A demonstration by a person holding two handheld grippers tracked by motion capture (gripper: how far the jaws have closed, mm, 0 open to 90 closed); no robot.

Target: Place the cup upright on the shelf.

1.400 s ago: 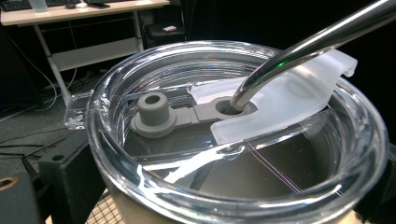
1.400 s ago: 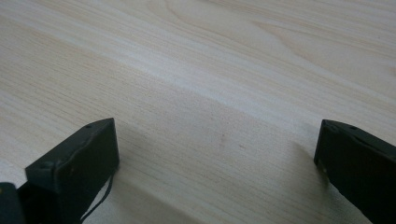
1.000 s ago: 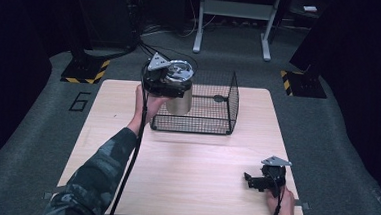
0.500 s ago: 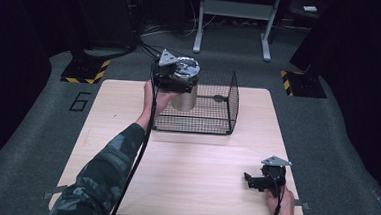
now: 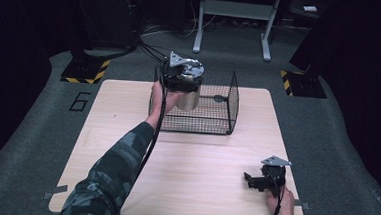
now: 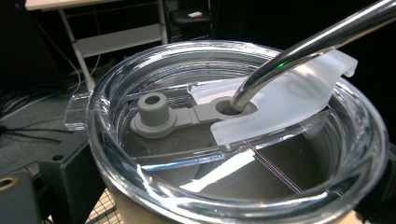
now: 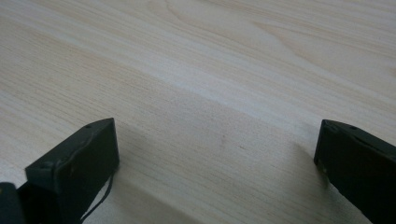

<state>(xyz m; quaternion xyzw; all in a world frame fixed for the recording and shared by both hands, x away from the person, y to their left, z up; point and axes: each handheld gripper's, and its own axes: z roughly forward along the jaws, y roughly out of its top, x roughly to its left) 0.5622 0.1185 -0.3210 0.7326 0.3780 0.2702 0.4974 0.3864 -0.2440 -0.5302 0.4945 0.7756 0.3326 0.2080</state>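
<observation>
A steel tumbler (image 5: 187,99) with a clear lid (image 6: 154,158) and a metal straw (image 6: 322,39) is held upright at the left end of a black wire basket (image 5: 217,125). Its lower part sits within the basket's walls; whether it touches the basket floor I cannot tell. My left gripper (image 5: 181,78) is shut on the tumbler just under the lid, one black jaw on each side. My right gripper (image 5: 250,181) rests on the wooden table (image 5: 200,168) near the front right corner, with jaws wide apart and only bare wood between them (image 7: 215,158).
The basket stands at the back middle of the table. Beyond the table are a white metal frame (image 5: 234,10), black-and-yellow striped floor blocks (image 5: 85,70) and cables on grey carpet.
My left gripper has carried the tumbler a little to the right and away, from the basket's left wall to inside it. The right gripper has stayed put.
</observation>
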